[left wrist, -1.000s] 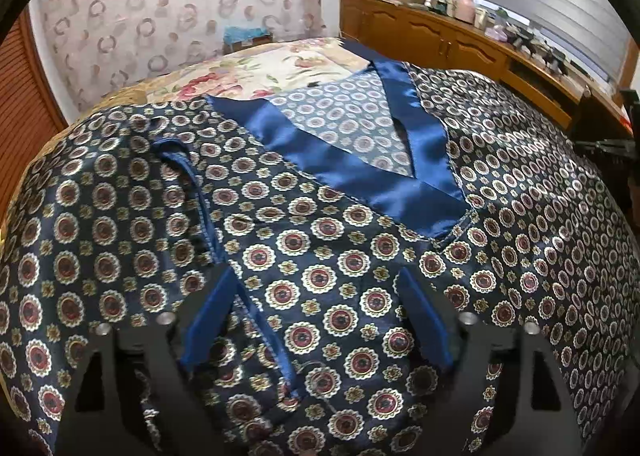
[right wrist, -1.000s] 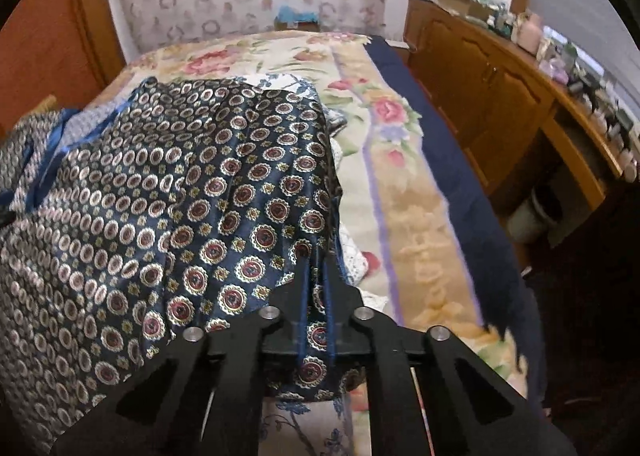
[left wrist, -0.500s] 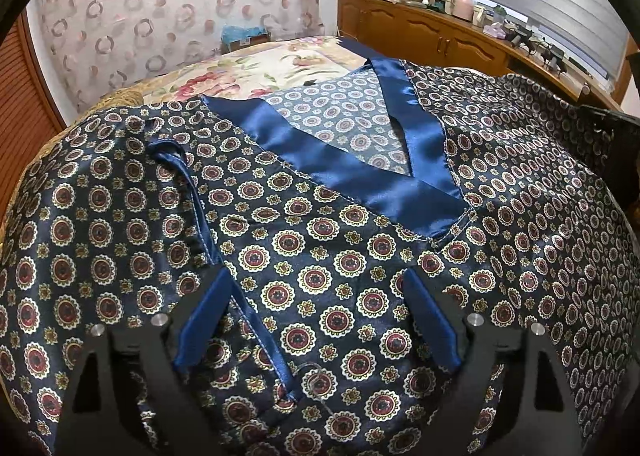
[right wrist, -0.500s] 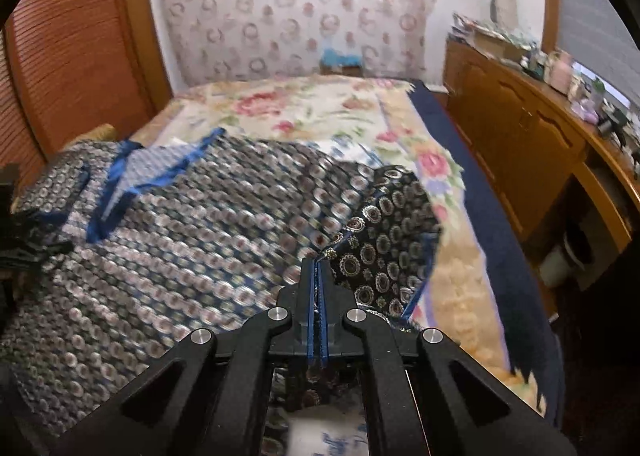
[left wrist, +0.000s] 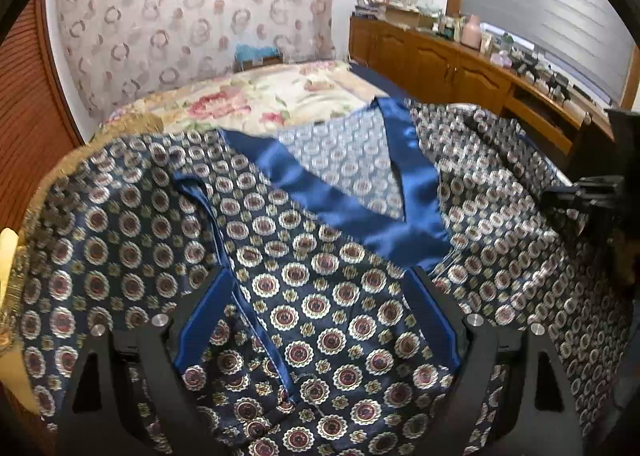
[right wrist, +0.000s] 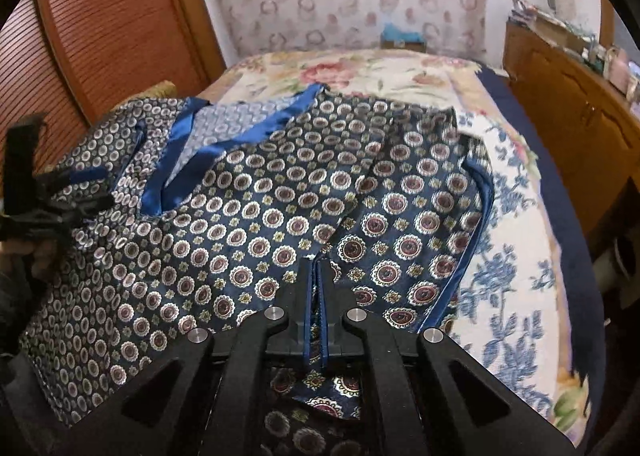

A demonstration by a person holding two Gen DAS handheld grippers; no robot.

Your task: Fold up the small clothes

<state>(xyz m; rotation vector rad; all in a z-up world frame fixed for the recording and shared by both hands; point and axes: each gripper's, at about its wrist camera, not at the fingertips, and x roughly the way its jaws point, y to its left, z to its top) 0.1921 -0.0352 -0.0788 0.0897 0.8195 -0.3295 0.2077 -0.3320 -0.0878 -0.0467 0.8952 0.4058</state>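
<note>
Fingers on the right gripper [right wrist: 316, 268] are pinched together on a fold of the patterned navy top [right wrist: 280, 208], which is spread over the floral bedspread [right wrist: 508, 256]. Left gripper [left wrist: 320, 288] has its blue pads [left wrist: 200, 320] spread wide, hovering low over the same top [left wrist: 320, 320] near its satin V-neck trim [left wrist: 352, 212].

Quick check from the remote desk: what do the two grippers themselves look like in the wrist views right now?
Both match: the left gripper and right gripper have matte black angular frames with triangular cut-outs, silver round screw heads and blue finger pads. No cables, markings or sleeves show.
</note>
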